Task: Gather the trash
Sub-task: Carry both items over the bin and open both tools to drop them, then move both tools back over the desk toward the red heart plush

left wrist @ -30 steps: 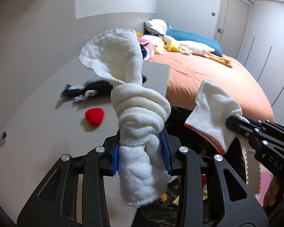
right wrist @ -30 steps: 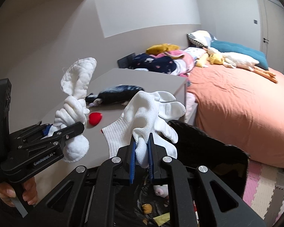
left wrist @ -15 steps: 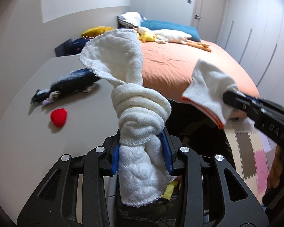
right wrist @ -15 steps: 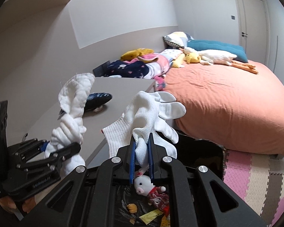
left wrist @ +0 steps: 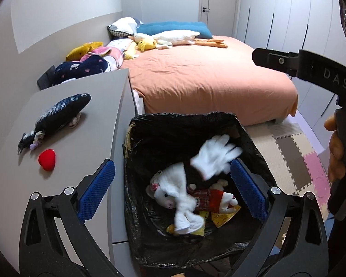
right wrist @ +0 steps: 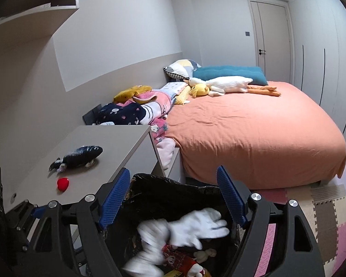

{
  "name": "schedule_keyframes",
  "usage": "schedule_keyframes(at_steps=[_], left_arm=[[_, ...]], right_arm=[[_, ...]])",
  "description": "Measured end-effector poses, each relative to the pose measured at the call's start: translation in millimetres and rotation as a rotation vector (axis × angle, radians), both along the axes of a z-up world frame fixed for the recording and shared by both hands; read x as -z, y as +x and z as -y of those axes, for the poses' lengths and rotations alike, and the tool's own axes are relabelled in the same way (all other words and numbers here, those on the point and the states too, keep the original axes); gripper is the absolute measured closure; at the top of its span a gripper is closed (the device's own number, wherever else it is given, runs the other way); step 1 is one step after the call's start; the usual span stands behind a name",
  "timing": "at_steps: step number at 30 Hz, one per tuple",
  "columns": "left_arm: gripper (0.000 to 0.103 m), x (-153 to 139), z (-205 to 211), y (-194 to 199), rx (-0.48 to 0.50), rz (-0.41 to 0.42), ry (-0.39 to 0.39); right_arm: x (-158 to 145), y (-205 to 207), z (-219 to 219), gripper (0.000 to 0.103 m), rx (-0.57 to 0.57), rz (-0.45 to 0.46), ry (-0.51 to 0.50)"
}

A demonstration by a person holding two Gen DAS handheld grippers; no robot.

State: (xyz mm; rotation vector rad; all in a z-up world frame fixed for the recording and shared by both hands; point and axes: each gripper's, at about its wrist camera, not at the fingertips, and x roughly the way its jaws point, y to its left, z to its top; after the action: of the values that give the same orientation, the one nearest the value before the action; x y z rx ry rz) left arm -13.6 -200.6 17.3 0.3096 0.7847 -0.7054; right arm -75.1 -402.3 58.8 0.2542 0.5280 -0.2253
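Observation:
A bin lined with a black bag stands beside a grey desk, also in the right wrist view. My left gripper is open and empty above it. My right gripper is open and empty above it too. A white glove is blurred in mid-air inside the bin, also in the right wrist view. A knotted white cloth is blurred inside the bin, also in the right wrist view. It lies over a plush toy and yellow scraps.
The grey desk holds a dark plush fish and a small red object. A bed with an orange cover lies behind the bin. Foam floor mats are on the right.
Both grippers have opened. The knotted cloth left the left gripper and the glove left the right one; both are falling into the bin. Both views now tilt down over the bin.

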Motion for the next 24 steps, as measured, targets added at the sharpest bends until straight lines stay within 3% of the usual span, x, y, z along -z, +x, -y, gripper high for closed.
schedule_keyframes(at_steps=[9, 24], left_arm=[[0.006, 2, 0, 2, -0.01, -0.002, 0.009], [0.006, 11, -32, 37, -0.145, -0.028, 0.01]], right_arm=[[5, 7, 1, 0.025, -0.014, -0.022, 0.014], [19, 45, -32, 0.025, -0.124, -0.063, 0.0]])
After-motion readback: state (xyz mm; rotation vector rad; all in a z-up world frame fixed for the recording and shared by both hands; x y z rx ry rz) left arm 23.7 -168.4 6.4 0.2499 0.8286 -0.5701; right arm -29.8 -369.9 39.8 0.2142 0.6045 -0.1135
